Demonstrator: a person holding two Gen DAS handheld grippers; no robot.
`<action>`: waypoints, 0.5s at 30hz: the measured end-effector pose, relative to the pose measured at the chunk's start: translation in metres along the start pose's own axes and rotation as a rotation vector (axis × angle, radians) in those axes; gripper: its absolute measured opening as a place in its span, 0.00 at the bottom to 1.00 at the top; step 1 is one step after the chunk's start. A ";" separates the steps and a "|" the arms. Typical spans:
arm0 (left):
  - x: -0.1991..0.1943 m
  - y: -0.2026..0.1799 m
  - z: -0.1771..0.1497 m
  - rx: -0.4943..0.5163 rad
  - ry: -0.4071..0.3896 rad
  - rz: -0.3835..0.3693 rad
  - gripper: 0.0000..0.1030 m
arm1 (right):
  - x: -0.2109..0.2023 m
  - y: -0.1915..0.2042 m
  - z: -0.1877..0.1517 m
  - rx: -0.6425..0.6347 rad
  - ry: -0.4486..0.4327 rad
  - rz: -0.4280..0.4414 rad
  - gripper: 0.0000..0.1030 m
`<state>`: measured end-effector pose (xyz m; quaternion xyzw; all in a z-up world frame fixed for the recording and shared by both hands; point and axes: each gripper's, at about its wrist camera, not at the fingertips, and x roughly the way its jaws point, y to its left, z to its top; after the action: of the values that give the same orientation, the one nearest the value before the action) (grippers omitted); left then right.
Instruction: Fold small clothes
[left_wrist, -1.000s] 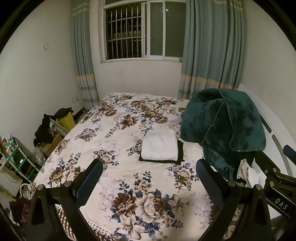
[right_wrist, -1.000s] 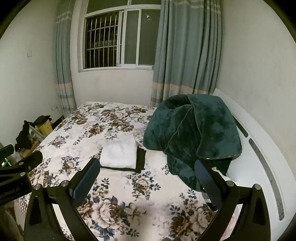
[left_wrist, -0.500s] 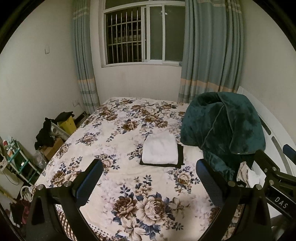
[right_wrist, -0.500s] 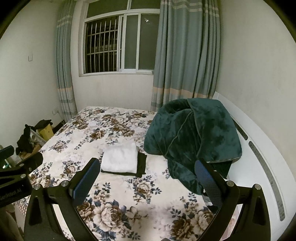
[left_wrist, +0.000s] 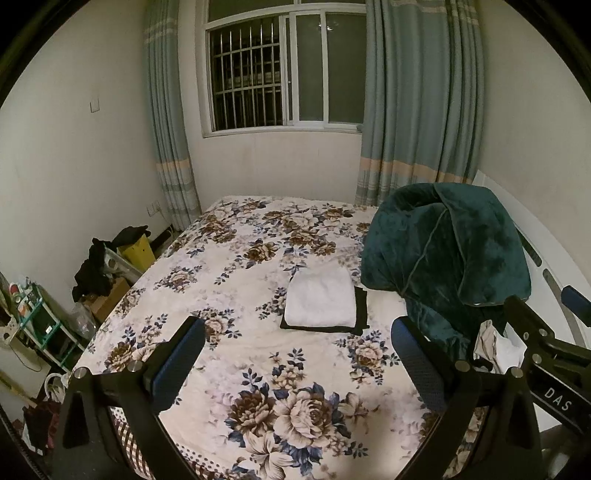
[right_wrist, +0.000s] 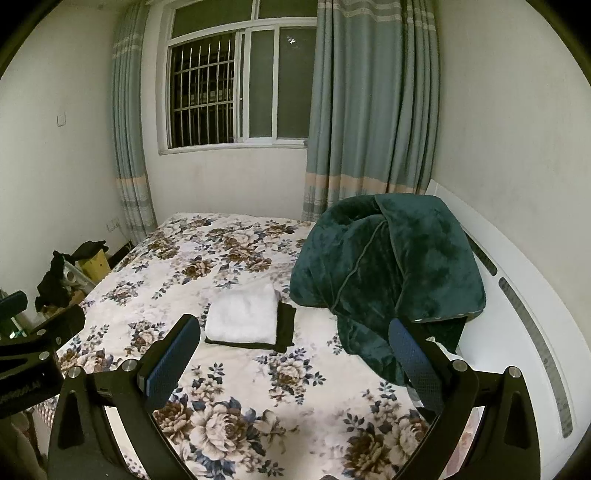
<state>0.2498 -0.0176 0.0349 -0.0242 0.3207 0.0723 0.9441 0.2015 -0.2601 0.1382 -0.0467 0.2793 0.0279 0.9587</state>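
Observation:
A folded white garment (left_wrist: 320, 298) lies on a folded black garment (left_wrist: 361, 309) in the middle of the floral bed (left_wrist: 258, 354). Both show in the right wrist view too, the white one (right_wrist: 242, 314) on the black one (right_wrist: 286, 325). My left gripper (left_wrist: 295, 356) is open and empty, held above the bed's near end, well short of the stack. My right gripper (right_wrist: 291, 354) is open and empty, likewise back from the stack. A crumpled pale cloth (left_wrist: 496, 345) lies at the right by the green blanket.
A big dark green blanket (left_wrist: 447, 254) is heaped on the bed's right side against the white headboard (right_wrist: 517, 295). A yellow bin (left_wrist: 140, 251), black clothes and a shelf (left_wrist: 37, 325) stand on the floor at the left. Window and curtains are behind.
Both grippers have pulled back and tilted up a little, so the folded stack sits slightly lower and farther in both views. Jaws stay open.

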 end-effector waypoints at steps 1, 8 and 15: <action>-0.001 0.000 0.000 -0.001 -0.001 0.000 1.00 | 0.000 0.000 0.000 -0.002 0.001 -0.001 1.00; -0.002 0.001 0.002 -0.001 -0.003 0.001 1.00 | -0.002 0.001 -0.001 0.000 -0.002 -0.002 1.00; -0.002 0.002 0.004 0.002 -0.006 0.001 1.00 | -0.004 0.001 -0.004 0.002 0.000 -0.003 1.00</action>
<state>0.2502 -0.0157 0.0395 -0.0226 0.3178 0.0725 0.9451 0.1962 -0.2600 0.1372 -0.0462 0.2792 0.0262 0.9588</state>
